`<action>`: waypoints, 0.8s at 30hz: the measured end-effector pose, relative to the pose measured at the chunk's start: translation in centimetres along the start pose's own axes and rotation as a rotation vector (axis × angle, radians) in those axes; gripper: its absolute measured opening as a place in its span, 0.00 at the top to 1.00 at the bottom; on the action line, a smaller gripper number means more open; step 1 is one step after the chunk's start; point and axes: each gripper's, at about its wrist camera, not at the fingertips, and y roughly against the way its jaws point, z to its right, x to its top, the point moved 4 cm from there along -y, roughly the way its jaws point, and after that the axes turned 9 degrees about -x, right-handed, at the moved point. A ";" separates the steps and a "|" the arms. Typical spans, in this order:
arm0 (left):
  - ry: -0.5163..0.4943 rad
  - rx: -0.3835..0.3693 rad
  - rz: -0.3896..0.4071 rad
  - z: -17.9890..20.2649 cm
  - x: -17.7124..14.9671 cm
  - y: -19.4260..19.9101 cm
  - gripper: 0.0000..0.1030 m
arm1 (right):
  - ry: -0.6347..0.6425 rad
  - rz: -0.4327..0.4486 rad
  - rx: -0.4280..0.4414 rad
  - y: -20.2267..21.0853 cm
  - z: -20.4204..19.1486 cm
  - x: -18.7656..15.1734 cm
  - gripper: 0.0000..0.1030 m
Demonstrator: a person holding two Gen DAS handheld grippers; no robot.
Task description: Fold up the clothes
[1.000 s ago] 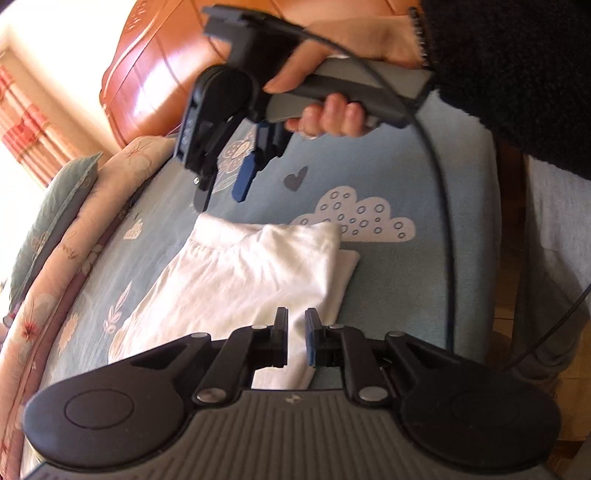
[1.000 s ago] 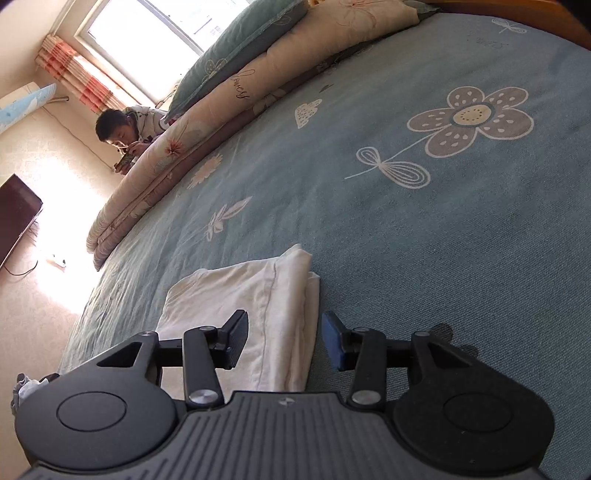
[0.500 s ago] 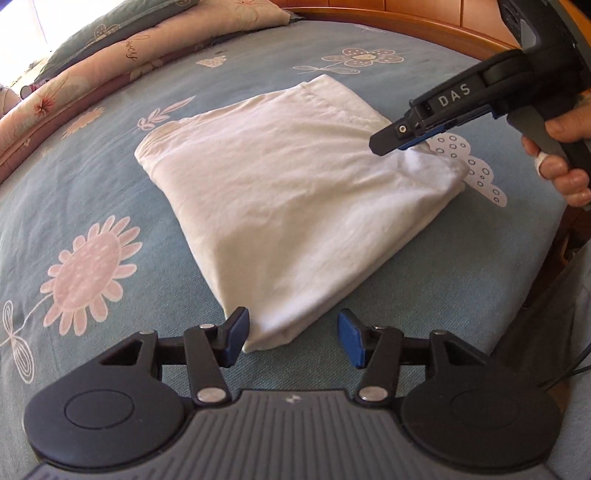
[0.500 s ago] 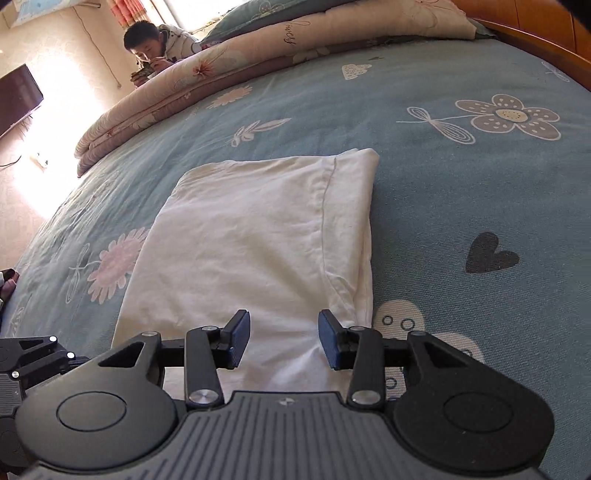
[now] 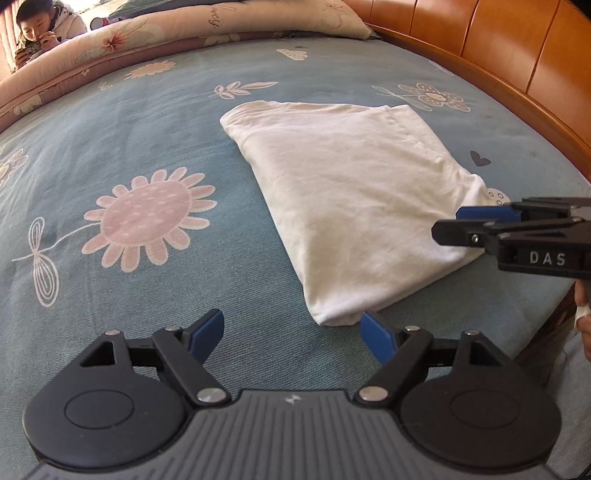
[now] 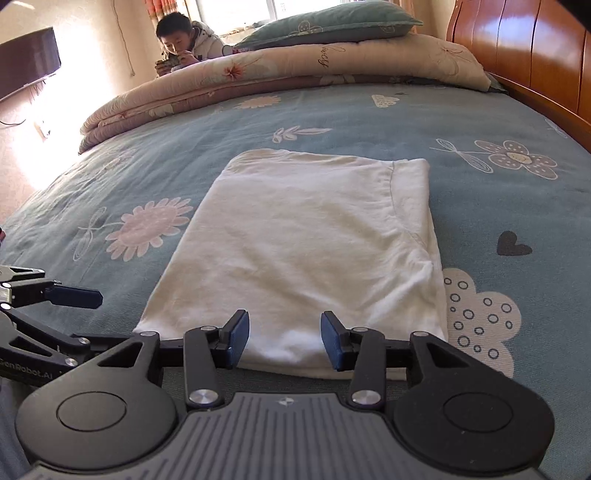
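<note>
On bed [image 6: 362,118]: 1 folded garment [image 6: 306,240], seemingly 2 pillows [image 6: 325,22].

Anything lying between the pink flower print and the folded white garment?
No. In the left wrist view only bare blue bedsheet runs from the pink flower print to the folded white garment; nothing rests on it.

White garment [image 6: 306,236], folded into flat rectangle, lying on blue bedsheet [image 6: 369,118].

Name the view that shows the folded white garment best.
The right wrist view: the folded white garment lies square and central, all four edges traceable. In the left wrist view it sits skewed, its right corner hidden behind the right tongs.
</note>
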 end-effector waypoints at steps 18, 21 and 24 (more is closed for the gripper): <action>0.068 -0.021 0.034 -4.5 -0.4 1.2 0.16 | 0.261 0.025 0.034 -5.8 -9.7 7.7 0.72; 0.041 -0.027 0.033 -4.3 -0.4 1.0 0.15 | 0.283 0.040 -0.029 -7.8 -9.7 10.0 0.71; 0.037 -0.038 0.029 -4.4 -0.6 0.9 0.15 | 0.260 -0.037 -0.050 -11.9 -9.2 10.5 0.71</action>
